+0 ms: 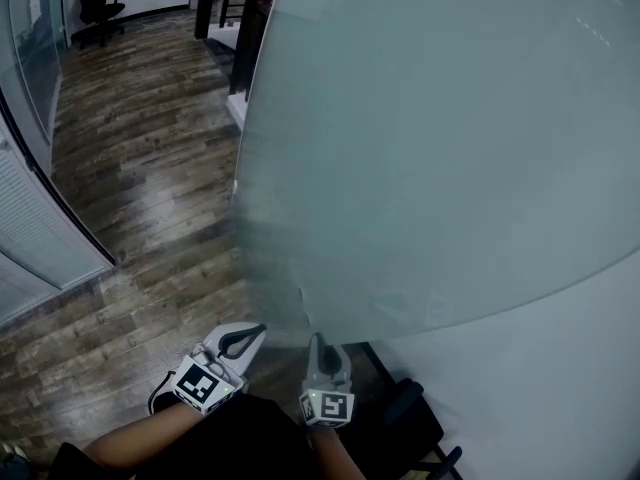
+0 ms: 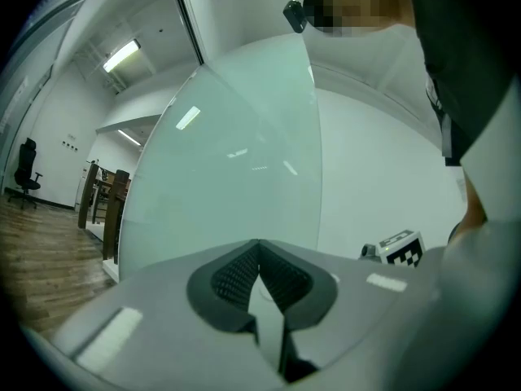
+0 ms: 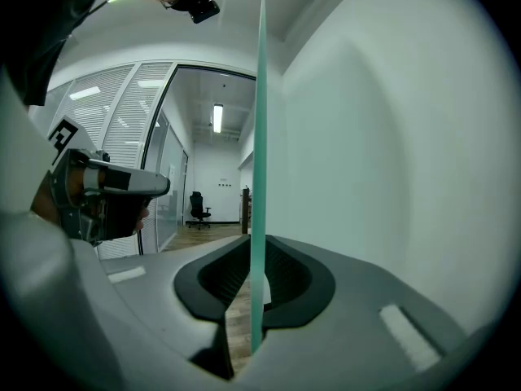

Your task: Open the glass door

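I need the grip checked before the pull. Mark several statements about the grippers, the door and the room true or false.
1. The right gripper is clamped on the edge of the glass door. True.
2. The left gripper grips the door too. False: its jaws are together with nothing between them.
3. A black office chair stands far down the room. True.
4. The floor is carpeted. False: it is wood planks.
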